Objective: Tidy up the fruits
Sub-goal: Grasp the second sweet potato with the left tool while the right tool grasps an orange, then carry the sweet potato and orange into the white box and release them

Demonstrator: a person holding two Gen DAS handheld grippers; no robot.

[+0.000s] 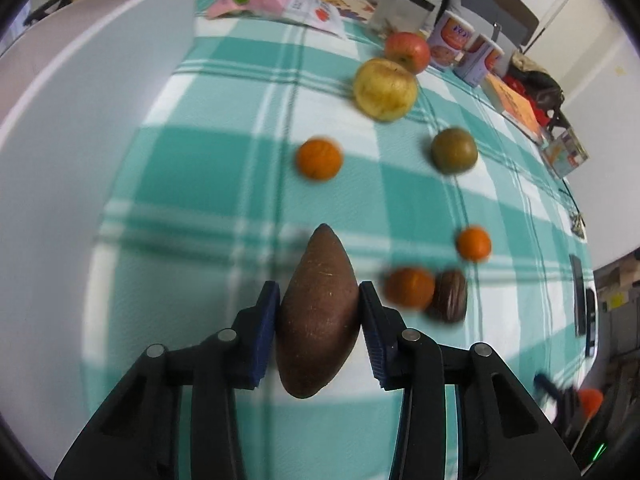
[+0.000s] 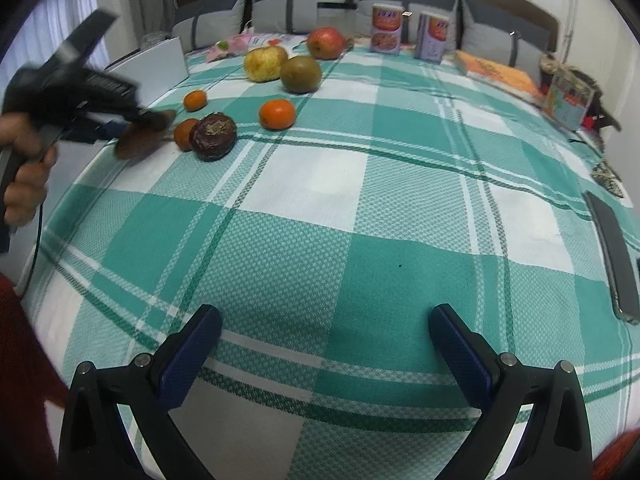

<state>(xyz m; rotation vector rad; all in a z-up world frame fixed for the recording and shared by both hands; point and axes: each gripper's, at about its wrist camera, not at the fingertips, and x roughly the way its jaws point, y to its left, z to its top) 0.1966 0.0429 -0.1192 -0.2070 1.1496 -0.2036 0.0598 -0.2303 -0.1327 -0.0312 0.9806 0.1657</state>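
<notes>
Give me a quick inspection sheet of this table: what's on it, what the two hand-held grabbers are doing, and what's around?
Surface: green-and-white checked tablecloth.
Job's things: brown pointed fruit held off the cloth; three oranges, yellow apple, red apple, green fruit, dark wrinkled fruit lying loose.
Clutter: two printed cartons, orange book, pink packet, phone at the edge, white box.
Grippers: left gripper shut on the brown pointed fruit; right gripper open, empty, above the cloth.
Cables: thin dark cable under the person's hand.
Surroundings: grey cushions, white wall.
</notes>
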